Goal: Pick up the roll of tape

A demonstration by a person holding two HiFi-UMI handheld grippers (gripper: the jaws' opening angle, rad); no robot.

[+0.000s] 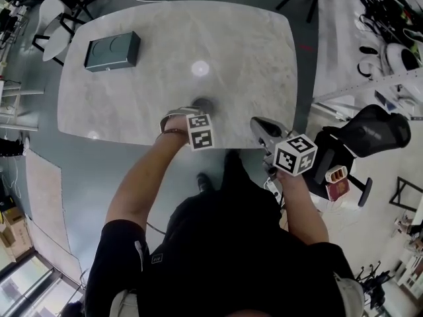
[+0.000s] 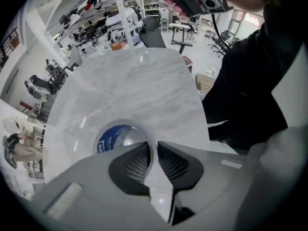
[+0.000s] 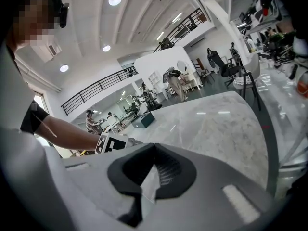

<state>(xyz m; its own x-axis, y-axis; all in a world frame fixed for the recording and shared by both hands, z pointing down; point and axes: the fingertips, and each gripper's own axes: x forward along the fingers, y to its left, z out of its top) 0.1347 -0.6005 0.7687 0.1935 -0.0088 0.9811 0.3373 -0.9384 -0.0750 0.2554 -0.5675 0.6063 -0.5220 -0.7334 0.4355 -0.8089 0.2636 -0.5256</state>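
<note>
The roll of tape (image 2: 117, 137) is clear, with a blue printed core, and lies flat on the marble table (image 1: 244, 51) near its front edge. In the head view only a dark bit of the roll of tape (image 1: 204, 102) shows past the left gripper (image 1: 192, 112). That left gripper (image 2: 153, 147) points steeply down, its jaws closed on the roll's right wall, one pad inside the ring and one outside. The right gripper (image 1: 257, 126) hovers over the table's front right edge, apart from the roll. In its own view the right gripper (image 3: 153, 150) is shut with nothing in it.
A dark green box (image 1: 112, 50) sits at the table's far left. A black office chair (image 1: 370, 132) stands right of the table, with more chairs and gear around the room. The table's front edge runs just under both grippers.
</note>
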